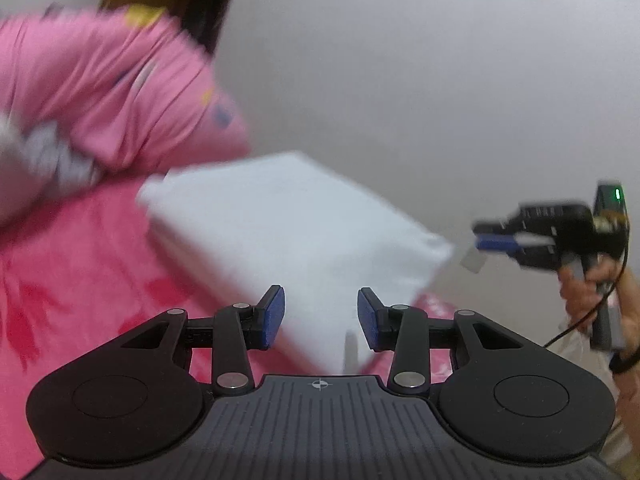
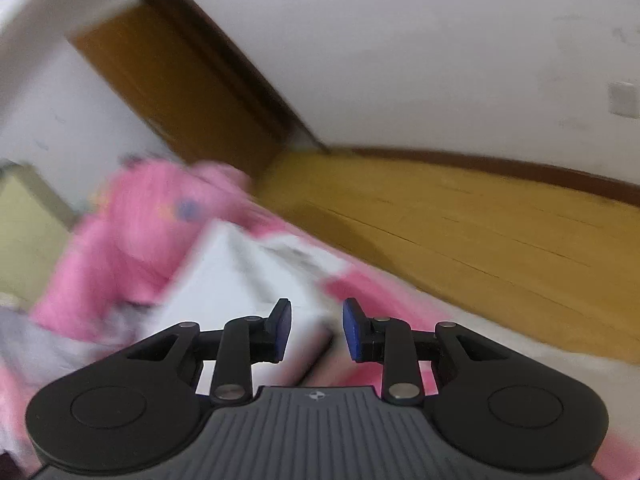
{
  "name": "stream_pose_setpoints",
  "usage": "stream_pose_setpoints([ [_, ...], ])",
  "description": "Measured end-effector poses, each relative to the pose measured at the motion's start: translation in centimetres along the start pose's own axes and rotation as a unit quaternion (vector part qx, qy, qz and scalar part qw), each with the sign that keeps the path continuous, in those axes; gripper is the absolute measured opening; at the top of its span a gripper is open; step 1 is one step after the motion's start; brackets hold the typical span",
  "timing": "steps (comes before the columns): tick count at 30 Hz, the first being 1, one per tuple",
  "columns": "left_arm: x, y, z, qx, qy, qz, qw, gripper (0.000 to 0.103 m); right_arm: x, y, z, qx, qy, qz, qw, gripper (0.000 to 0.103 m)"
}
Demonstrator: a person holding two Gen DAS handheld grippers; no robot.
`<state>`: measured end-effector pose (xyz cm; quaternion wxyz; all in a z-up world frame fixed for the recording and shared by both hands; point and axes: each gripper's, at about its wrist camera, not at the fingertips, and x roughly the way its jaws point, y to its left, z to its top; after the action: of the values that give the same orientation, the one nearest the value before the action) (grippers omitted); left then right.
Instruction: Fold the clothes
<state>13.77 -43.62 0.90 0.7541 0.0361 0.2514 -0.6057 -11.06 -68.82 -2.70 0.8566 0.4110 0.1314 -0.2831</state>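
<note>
white folded cloth (image 1: 288,224) at 12 o'clock, pink clothes pile (image 1: 108,92) at 10, open floor (image 2: 480,224) at 2

Two wrist fisheyes, angled downward, near, sharing white folded cloth (image 1: 296,224) and pink garment (image 2: 152,236)

A brown door (image 2: 176,92) stands in the white wall (image 2: 400,40); wood floor (image 2: 480,232) spreads right of it, a switch (image 2: 622,100) farther right.

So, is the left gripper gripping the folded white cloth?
Apart. The left wrist view shows the left gripper with jaws open and gaps beside both pads, above the folded white cloth.
</note>
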Motion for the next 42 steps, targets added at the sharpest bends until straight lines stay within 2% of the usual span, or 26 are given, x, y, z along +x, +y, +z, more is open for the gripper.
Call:
stream_pose_setpoints([
  [2, 0.1, -1.4, -0.2, 0.026, -0.001, 0.005, 0.9997, 0.041, 0.8, 1.1, -0.2, -0.016, 0.004, 0.019, 1.0, 0.031],
  [5, 2.9, -2.4, -1.5, 0.034, 0.06, 0.013, 0.9975, 0.042, 3.1, 2.3, -0.5, -0.036, 0.023, 0.032, 0.999, 0.03],
  [6, 3.5, -2.4, -2.2, 0.029, 0.07, 0.03, 0.9967, 0.042, 3.9, 2.1, -0.7, -0.031, 0.03, 0.012, 0.999, 0.03],
  [8, 3.5, -2.0, -3.0, 0.011, 0.084, 0.033, 0.9958, 0.042, 4.6, -0.4, -1.4, 0.029, 0.044, -0.074, 0.996, 0.031],
  [9, 3.2, -1.7, -3.1, 0.004, 0.088, 0.032, 0.9956, 0.042, 4.1, -1.5, -1.8, 0.056, 0.04, -0.096, 0.993, 0.031],
  [11, 1.8, -1.4, -3.1, 0.0, 0.088, 0.023, 0.9958, 0.042, 1.7, -2.4, -2.6, 0.075, 0.02, -0.107, 0.991, 0.031],
  [13, 0.6, -1.4, -2.9, 0.006, 0.079, 0.028, 0.9965, 0.042, -0.5, -1.0, -3.4, 0.039, -0.004, -0.097, 0.994, 0.031],
  [15, -0.8, -1.6, -2.8, -0.001, 0.071, 0.031, 0.997, 0.042, -1.1, 1.4, -3.7, 0.008, -0.012, -0.069, 0.997, 0.031],
  [19, -4.8, -1.3, -3.4, -0.038, 0.056, 0.035, 0.9971, 0.043, 0.9, 7.7, -5.8, -0.069, 0.015, 0.007, 0.997, 0.031],
  [21, -6.7, -1.2, -3.8, -0.057, 0.052, 0.038, 0.9963, 0.049, 2.7, 9.1, -7.5, -0.085, 0.039, 0.03, 0.995, 0.031],
  [22, -7.7, -1.2, -4.0, -0.064, 0.05, 0.038, 0.996, 0.054, 3.5, 9.2, -8.9, -0.091, 0.057, 0.021, 0.994, 0.031],
  [24, -9.9, -1.0, -4.7, -0.071, 0.047, 0.044, 0.9954, 0.058, 4.1, 9.3, -11.7, -0.113, 0.103, -0.032, 0.988, 0.031],
  [26, -12.0, -1.1, -5.2, -0.071, 0.042, 0.052, 0.9953, 0.067, 3.5, 9.6, -14.7, -0.154, 0.138, -0.083, 0.975, 0.032],
  [28, -14.0, -1.3, -5.6, -0.065, 0.031, 0.062, 0.9955, 0.072, 0.6, 10.2, -16.7, -0.177, 0.148, -0.082, 0.97, 0.032],
  [30, -15.5, -1.6, -5.8, -0.061, 0.025, 0.072, 0.9952, 0.08, -2.9, 11.3, -17.9, -0.188, 0.138, -0.073, 0.97, 0.039],
  [31, -16.3, -1.8, -5.9, -0.061, 0.023, 0.078, 0.9949, 0.086, -4.8, 12.0, -18.3, -0.194, 0.125, -0.07, 0.97, 0.046],
  [33, -17.9, -2.2, -6.2, -0.06, 0.014, 0.088, 0.9942, 0.096, -9.0, 13.4, -19.3, -0.208, 0.088, -0.066, 0.972, 0.055],
  [34, -18.7, -2.4, -6.3, -0.059, 0.009, 0.092, 0.9939, 0.1, -10.8, 14.0, -19.8, -0.212, 0.067, -0.067, 0.973, 0.063],
  [39, -22.2, -3.7, -6.7, -0.041, -0.009, 0.117, 0.9922, 0.103, -16.3, 16.5, -21.8, -0.21, -0.004, -0.088, 0.974, 0.076],
  [42, -23.5, -4.5, -6.7, -0.027, -0.013, 0.13, 0.991, 0.103, -18.3, 18.0, -23.6, -0.226, -0.034, -0.115, 0.967, 0.082],
])
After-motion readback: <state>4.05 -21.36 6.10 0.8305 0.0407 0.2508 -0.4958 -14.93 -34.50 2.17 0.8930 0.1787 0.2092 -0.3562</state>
